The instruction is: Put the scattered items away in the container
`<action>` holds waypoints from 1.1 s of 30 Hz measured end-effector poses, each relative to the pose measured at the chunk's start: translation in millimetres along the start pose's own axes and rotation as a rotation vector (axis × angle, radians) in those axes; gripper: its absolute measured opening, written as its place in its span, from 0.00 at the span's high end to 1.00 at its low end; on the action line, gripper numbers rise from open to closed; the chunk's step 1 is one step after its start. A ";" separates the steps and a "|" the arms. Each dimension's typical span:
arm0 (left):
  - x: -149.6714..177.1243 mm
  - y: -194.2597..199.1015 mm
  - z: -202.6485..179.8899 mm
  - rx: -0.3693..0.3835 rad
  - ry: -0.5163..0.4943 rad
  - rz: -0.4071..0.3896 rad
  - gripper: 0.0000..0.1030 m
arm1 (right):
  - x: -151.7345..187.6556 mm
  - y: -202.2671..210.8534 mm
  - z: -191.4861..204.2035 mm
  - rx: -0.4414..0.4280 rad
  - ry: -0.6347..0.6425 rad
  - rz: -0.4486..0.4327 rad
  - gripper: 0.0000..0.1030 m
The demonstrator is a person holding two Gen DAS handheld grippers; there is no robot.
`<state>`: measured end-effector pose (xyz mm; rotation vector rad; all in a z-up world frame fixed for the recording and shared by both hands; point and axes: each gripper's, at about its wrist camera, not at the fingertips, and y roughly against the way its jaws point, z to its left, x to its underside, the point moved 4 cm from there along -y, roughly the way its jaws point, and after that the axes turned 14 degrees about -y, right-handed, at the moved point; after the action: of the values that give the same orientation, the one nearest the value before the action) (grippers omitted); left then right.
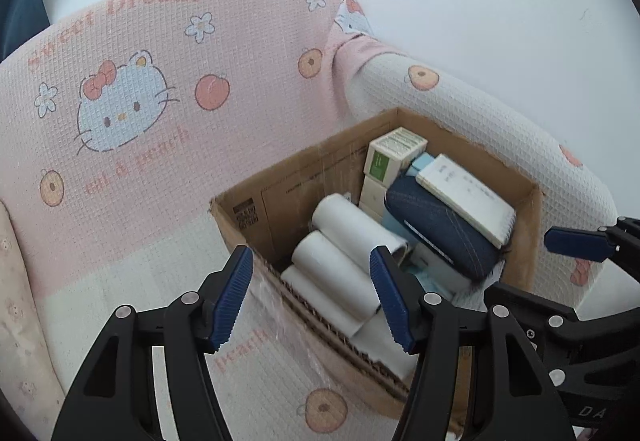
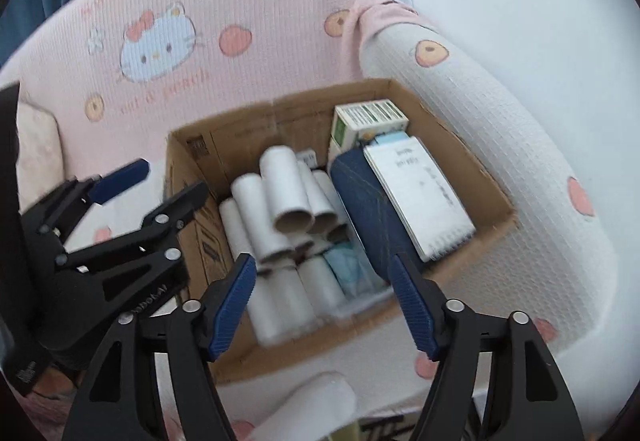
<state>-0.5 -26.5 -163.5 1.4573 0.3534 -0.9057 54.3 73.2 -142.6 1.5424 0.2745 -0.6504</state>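
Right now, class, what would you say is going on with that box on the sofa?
A person is tidying with two handheld grippers. The cardboard box sits on a pink cartoon-print sofa cover, already holding white rolls, a denim pouch, a spiral notebook and a small carton. The left gripper and right gripper hover open and empty above it. One roll lies outside.

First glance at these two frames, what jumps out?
The cardboard box on the sofa seat, packed with white rolls on its left, and on its right a denim pouch with a spiral notepad lying on it. Behind it, the pink Hello Kitty sofa cover.
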 end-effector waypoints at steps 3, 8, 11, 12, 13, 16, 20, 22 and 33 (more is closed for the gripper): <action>6.2 5.0 -4.3 -0.010 -0.022 0.010 0.37 | 6.3 -2.1 -2.1 0.035 -0.009 0.014 0.31; 7.4 16.1 -7.5 -0.093 -0.084 -0.018 0.37 | 12.1 0.2 -2.8 0.041 -0.030 0.030 0.31; 4.9 22.8 -6.5 -0.128 -0.101 -0.041 0.37 | 11.9 2.6 -1.5 0.050 -0.026 0.021 0.31; 4.5 24.3 -5.7 -0.124 -0.098 -0.043 0.37 | 11.9 4.2 -1.1 0.051 -0.024 0.016 0.31; 4.0 24.7 -4.6 -0.117 -0.093 -0.040 0.37 | 11.8 6.0 -0.8 0.051 -0.021 0.011 0.30; 3.8 25.7 -1.8 -0.093 -0.069 -0.029 0.37 | 11.2 9.2 -1.1 0.053 -0.018 0.004 0.26; 4.3 24.3 1.3 -0.072 -0.032 -0.016 0.37 | 9.2 13.3 -1.9 0.058 -0.018 -0.010 0.22; 3.9 24.7 1.6 -0.071 -0.020 -0.022 0.37 | 8.0 14.6 -2.4 0.063 -0.018 -0.017 0.22; 1.7 25.2 -3.1 -0.088 -0.048 -0.024 0.37 | 8.9 14.6 -5.5 0.077 -0.013 -0.018 0.22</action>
<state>19.4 -27.4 -147.6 1.3512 0.3712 -0.9323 70.8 75.2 -135.6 1.6107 0.2561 -0.6918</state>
